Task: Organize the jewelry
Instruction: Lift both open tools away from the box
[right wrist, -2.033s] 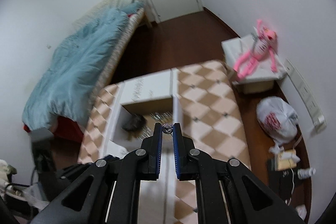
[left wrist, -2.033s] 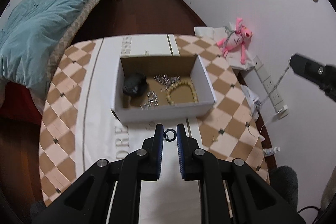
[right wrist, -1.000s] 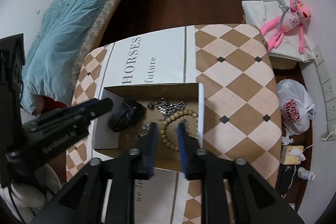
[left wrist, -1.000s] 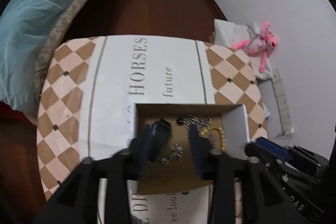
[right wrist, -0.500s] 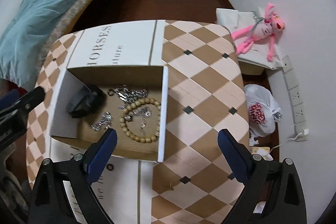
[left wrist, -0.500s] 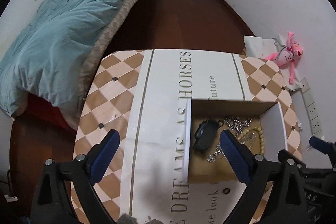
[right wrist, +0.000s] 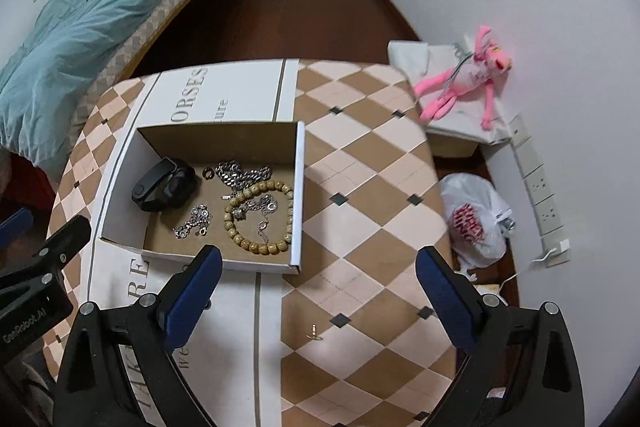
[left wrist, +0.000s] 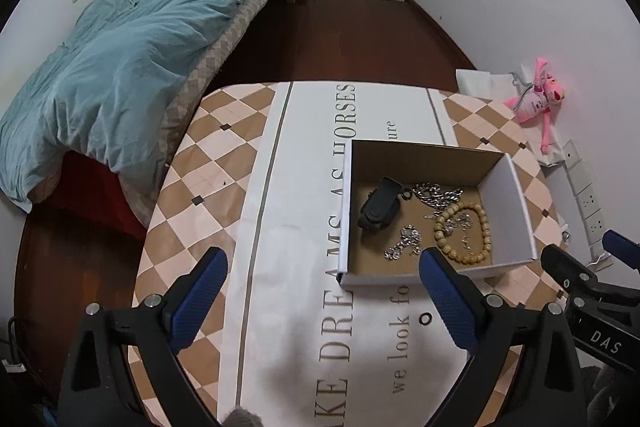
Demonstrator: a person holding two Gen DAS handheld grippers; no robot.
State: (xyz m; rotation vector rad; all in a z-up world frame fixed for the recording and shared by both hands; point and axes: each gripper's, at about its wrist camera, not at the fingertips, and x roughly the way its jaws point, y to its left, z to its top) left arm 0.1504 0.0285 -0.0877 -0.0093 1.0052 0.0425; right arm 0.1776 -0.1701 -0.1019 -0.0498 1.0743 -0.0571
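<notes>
A white-walled cardboard box stands on the checked tablecloth. In it lie a black wristband, a silver chain, a wooden bead bracelet, a small silver bracelet and a dark ring. My left gripper hovers open near the box's left front corner, holding nothing. My right gripper is open and bare near the right front corner.
A small black ring lies on the cloth before the box, and a tiny gold piece on the checked part. A bed with a teal duvet is at left. A pink plush toy and a plastic bag are at right.
Both grippers were shut on small rings, came over the box and opened wide. They have since drawn back from the box, the left one leftward and the right one rightward.
</notes>
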